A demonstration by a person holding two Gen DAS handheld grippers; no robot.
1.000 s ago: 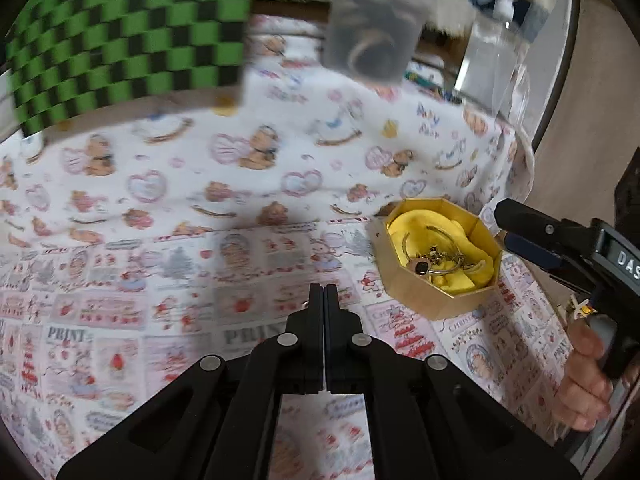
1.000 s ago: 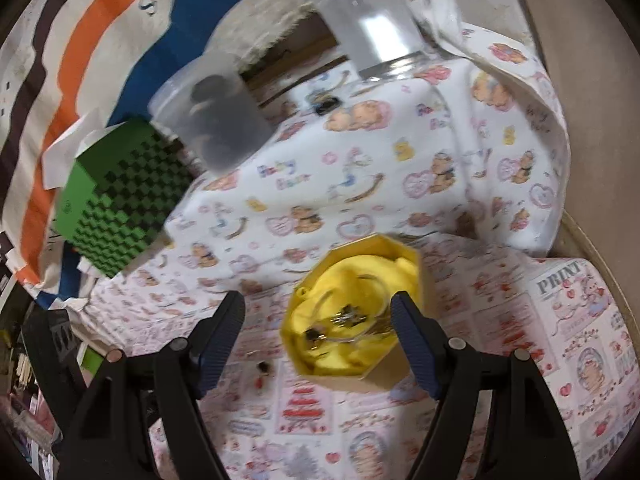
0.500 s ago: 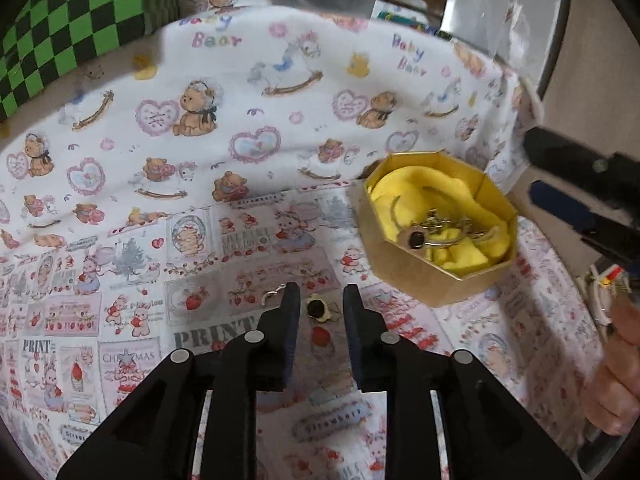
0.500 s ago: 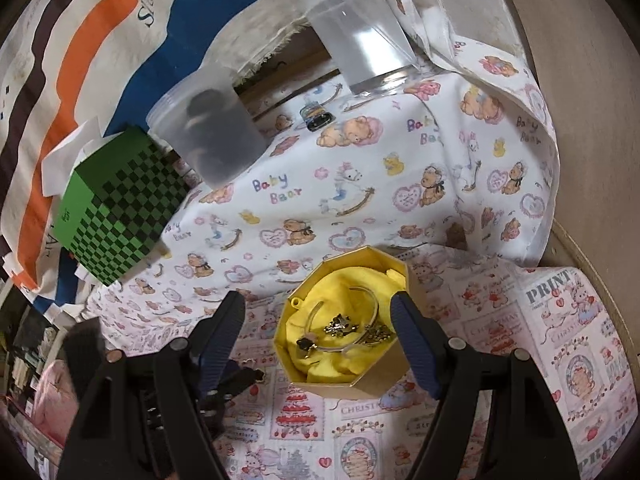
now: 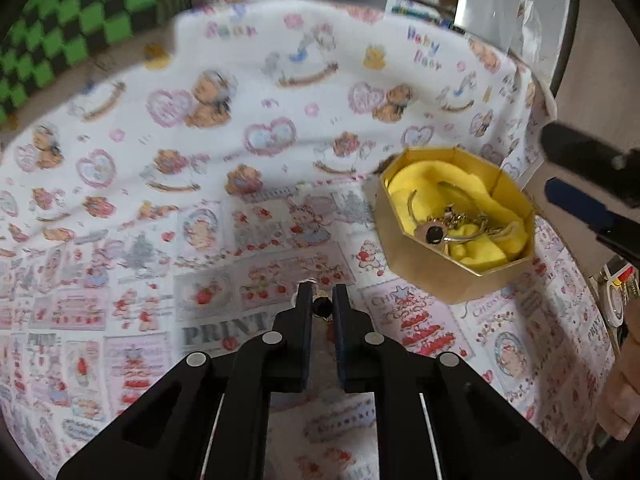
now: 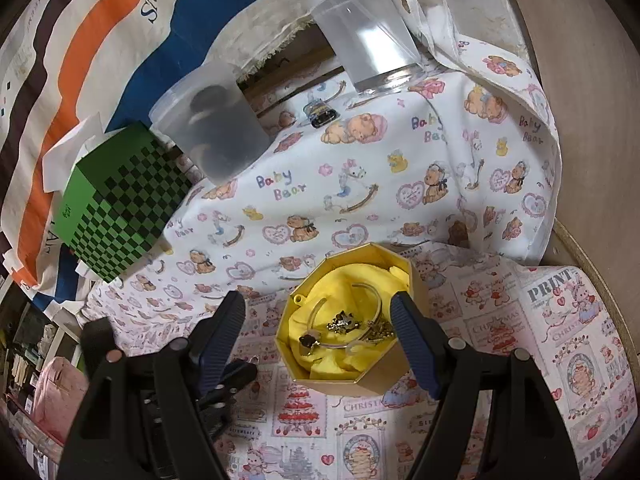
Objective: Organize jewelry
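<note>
A gold octagonal box point(image 5: 444, 276) with yellow lining stands on the printed cloth; it holds a bangle and several small pieces point(image 5: 452, 226). My left gripper point(image 5: 321, 304) is low over the cloth, left of the box, its fingers closed around a small dark-stoned earring point(image 5: 321, 307). My right gripper point(image 6: 320, 344) is open, its blue-padded fingers either side of the box point(image 6: 348, 380) and above it. The bangle and charms point(image 6: 352, 326) show between them. The left gripper's tip point(image 6: 236, 376) shows at lower left.
A green checkered box point(image 6: 116, 208), a cloudy plastic tub point(image 6: 216, 128) and a clear bottle point(image 6: 360, 36) stand at the back. A small dark object point(image 6: 320, 114) lies near the bottle. The table edge point(image 6: 600, 272) runs along the right.
My left gripper went from shut to spread, came down over the earring on the cloth, and has now narrowed around it. The right gripper stayed open over the box.
</note>
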